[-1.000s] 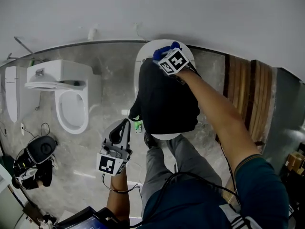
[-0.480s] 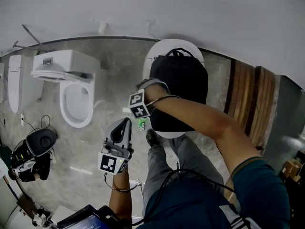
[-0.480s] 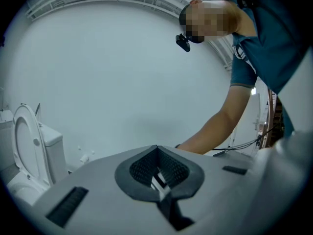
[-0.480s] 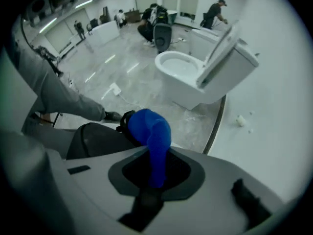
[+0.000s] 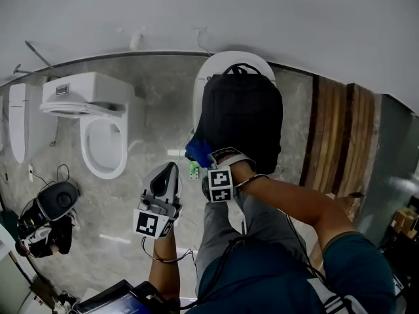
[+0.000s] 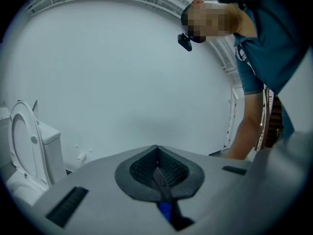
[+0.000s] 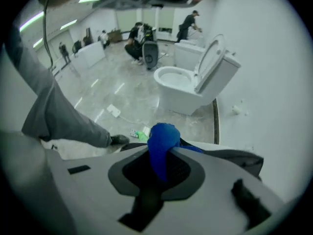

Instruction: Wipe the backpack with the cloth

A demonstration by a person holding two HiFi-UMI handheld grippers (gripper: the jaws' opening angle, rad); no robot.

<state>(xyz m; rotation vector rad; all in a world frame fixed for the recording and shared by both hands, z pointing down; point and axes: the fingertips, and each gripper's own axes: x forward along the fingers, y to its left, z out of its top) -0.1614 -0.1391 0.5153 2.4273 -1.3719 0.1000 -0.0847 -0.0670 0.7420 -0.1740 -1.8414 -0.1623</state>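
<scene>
a: right gripper (image 7: 162, 154) status?

b: it's clamping on the blue cloth (image 7: 161, 133). the wad is bulging out past the jaws.

a: where's the cloth sitting vs the backpack (image 5: 242, 120)?

b: at the backpack's near-left corner in the head view, right at the edge. can't tell if it's actually touching. in the right gripper view a strip of the backpack is showing just right of the cloth.

a: and the backpack itself?

b: black, lying flat on a white round table (image 5: 198, 87), top handle pointing at the wall (image 5: 209, 12). it's covering most of the tabletop.

a: left gripper (image 6: 157, 153)?

b: jaws are sitting together, nothing between them. it's hanging left of the table, well apart from the backpack, and pointing at the bare wall.

a: anything else around?

b: a toilet (image 5: 98, 126) is standing on the floor (image 5: 157, 110) left of the table with its lid up. a small green item (image 5: 193, 170) is lying on the floor by the table's near edge. wood panel (image 5: 334, 136) is running along the right. people (image 7: 139, 38) are showing far back in the right gripper view.
</scene>
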